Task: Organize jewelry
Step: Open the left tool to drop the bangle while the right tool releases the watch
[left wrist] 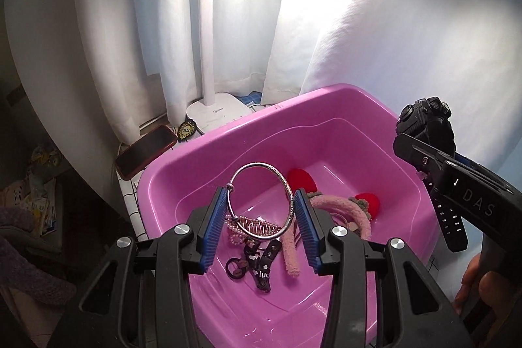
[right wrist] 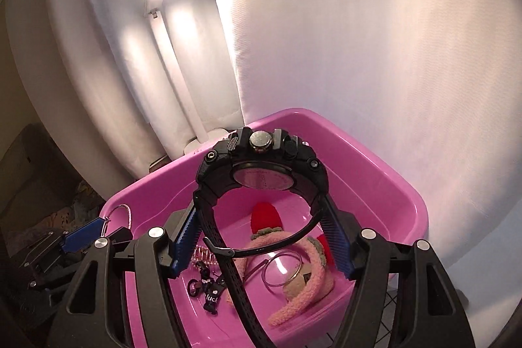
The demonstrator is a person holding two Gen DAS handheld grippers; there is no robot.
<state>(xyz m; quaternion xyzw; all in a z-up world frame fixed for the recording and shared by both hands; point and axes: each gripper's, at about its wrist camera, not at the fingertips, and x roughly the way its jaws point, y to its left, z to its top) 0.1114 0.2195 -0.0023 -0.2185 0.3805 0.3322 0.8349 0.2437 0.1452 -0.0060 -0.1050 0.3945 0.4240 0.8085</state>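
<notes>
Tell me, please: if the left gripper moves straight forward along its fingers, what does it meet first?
Probably the inside of the pink basin. The left gripper, shut on the silver bangle, points down into it toward the red pompom on the floor; depth is unclear.

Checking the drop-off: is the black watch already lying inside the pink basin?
No, the black watch hangs above the pink basin, clamped between the right gripper fingers.

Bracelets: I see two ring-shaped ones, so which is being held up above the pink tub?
The silver bangle, pinched upright between the left gripper pads. The clear bangle lies loose in the pink tub beside the fuzzy pink headband.
</notes>
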